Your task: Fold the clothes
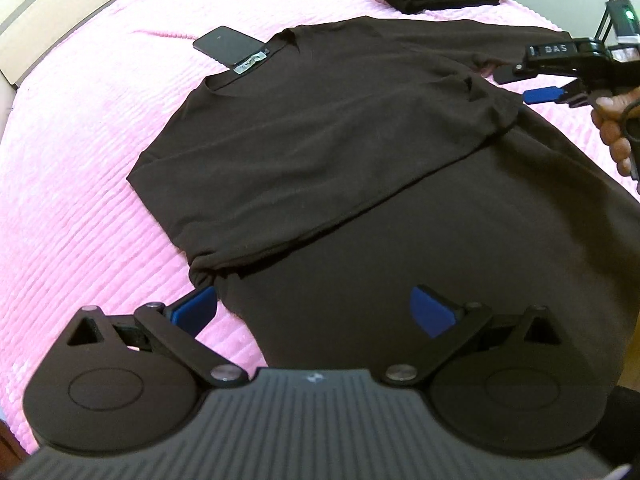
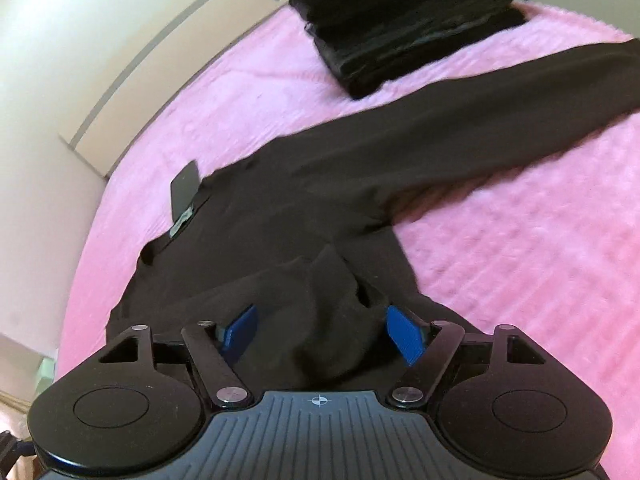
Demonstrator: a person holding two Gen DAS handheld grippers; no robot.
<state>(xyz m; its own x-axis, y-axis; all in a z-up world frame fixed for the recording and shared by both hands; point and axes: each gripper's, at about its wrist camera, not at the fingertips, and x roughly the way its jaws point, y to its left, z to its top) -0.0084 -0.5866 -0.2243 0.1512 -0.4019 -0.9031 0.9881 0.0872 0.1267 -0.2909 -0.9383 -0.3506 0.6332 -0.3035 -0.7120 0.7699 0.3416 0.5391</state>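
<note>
Left wrist view, left to right: pink ribbed bedspread (image 1: 80,184), dark rectangular phone (image 1: 228,45) upper left, partly folded dark brown long-sleeved shirt (image 1: 320,140) at centre, left gripper (image 1: 316,312) jaws apart below, right gripper (image 1: 532,84) jaws apart at right.

Dark phone (image 1: 229,45) flat on pink bedspread (image 1: 80,152), white wall (image 2: 80,40) behind.
</note>
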